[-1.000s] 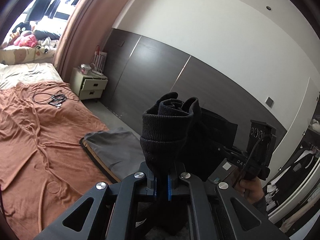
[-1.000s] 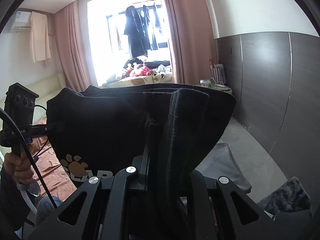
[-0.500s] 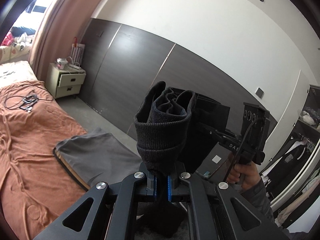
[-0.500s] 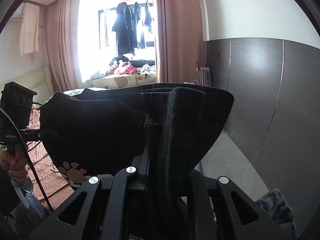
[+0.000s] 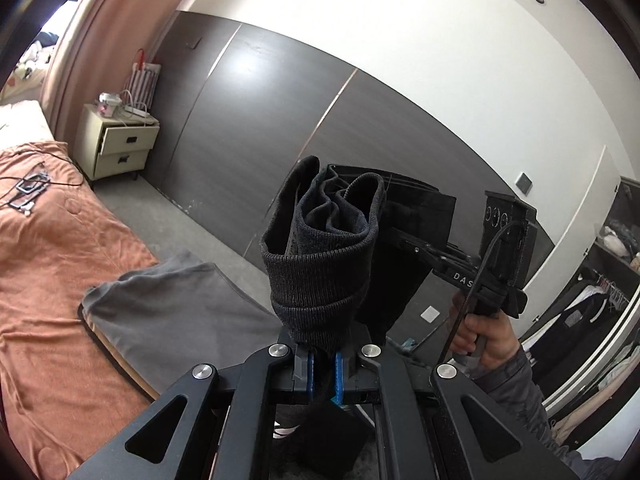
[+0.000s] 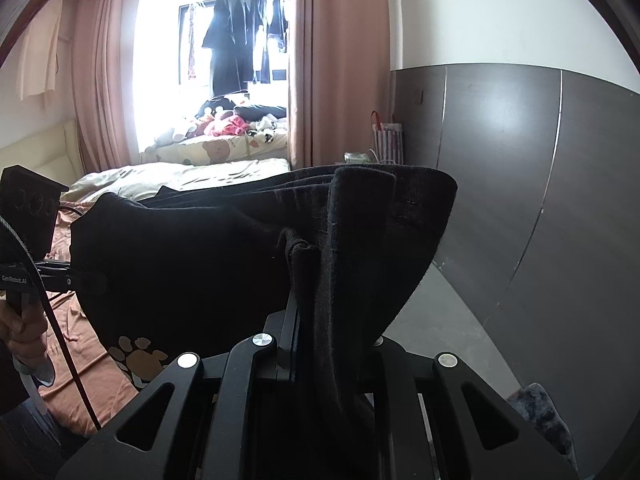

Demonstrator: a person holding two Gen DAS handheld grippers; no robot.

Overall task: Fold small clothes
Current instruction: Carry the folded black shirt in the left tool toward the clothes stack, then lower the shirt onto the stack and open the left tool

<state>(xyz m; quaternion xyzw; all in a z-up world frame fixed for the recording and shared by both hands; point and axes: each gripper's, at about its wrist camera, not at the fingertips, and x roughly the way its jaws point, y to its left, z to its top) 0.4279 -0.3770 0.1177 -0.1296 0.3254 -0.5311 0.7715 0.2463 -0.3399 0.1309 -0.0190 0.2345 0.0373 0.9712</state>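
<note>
Left claw [image 5: 322, 364]: clamped on a bunched ribbed hem of the black garment [image 5: 320, 256]; the blue pads [image 5: 339, 372] press the knit from both sides, and a roll of fabric stands up above them.

Right claw [image 6: 308, 344]: closed on another gathered edge of the same garment [image 6: 224, 264]; the cloth drapes over and past the fingers, hiding most of them.

Black garment: held in the air between the two claws, stretched sideways from one to the other, well above the bed. A tan paw-print design [image 6: 138, 356] shows on its lower part in the right wrist view.

Right hand [image 5: 486, 336]: wrapped around the handle of the right claw, seen from the left wrist view, with a black cable running down beside it.

Left hand [image 6: 22, 324]: gripping the handle of the left claw at the left edge of the right wrist view.

Bed [image 5: 44, 264]: covered by an orange sheet, below and left of the garment; a grey cloth [image 5: 176, 312] lies at its near corner.

Nightstand [image 5: 116, 148]: pale, with two drawers, against the dark panelled wall [image 5: 280, 92].

Window [image 6: 216, 52]: bright, with dark clothes hanging in it and pink curtains [image 6: 336, 60] either side.
</note>
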